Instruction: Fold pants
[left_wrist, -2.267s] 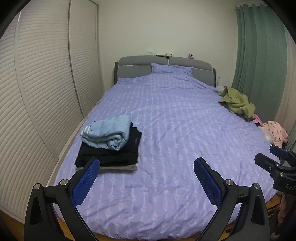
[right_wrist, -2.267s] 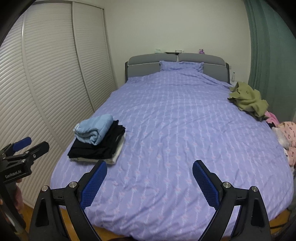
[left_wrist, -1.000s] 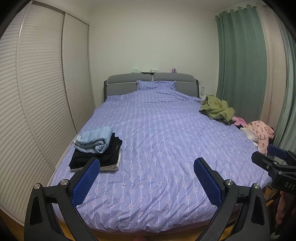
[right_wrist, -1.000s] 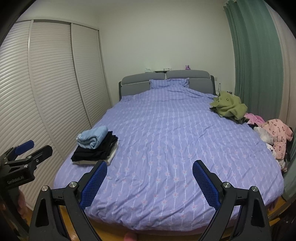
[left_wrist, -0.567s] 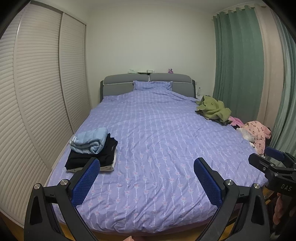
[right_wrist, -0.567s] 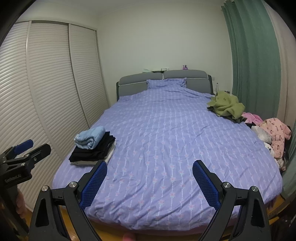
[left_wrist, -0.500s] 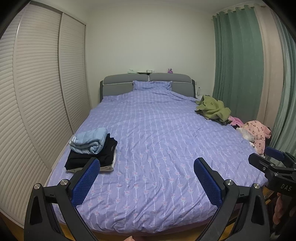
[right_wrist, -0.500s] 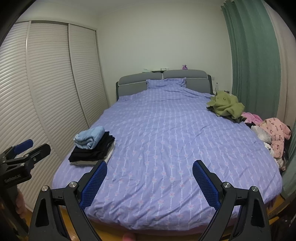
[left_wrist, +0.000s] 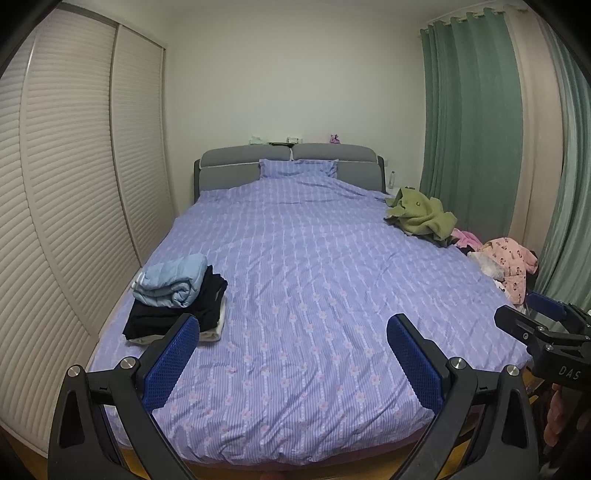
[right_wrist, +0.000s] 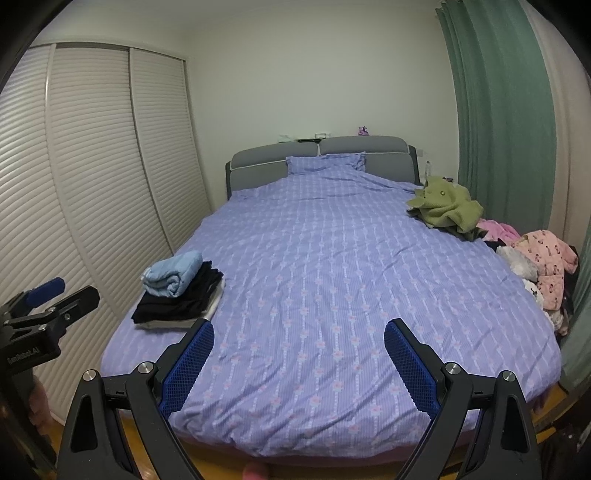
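Holding nothing, left tool (left_wrist: 291, 354) and right tool (right_wrist: 299, 352) wide apart, neat folded clothes pile (left_wrist: 177, 299) on purple patterned bed (left_wrist: 314, 277)

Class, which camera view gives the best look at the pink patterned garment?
The right wrist view: the pink patterned garment appears larger and clear of obstruction. In the left wrist view it sits smaller near the frame's edge.

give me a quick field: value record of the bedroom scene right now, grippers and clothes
left gripper: open, empty, above the foot of the bed
right gripper: open, empty, beside the left one
bed: purple patterned cover
folded stack: near left edge; light blue piece on top of black ones, white at the bottom
unfolded pile: green garment on far right edge
pink clothes: right edge, nearer than the green garment
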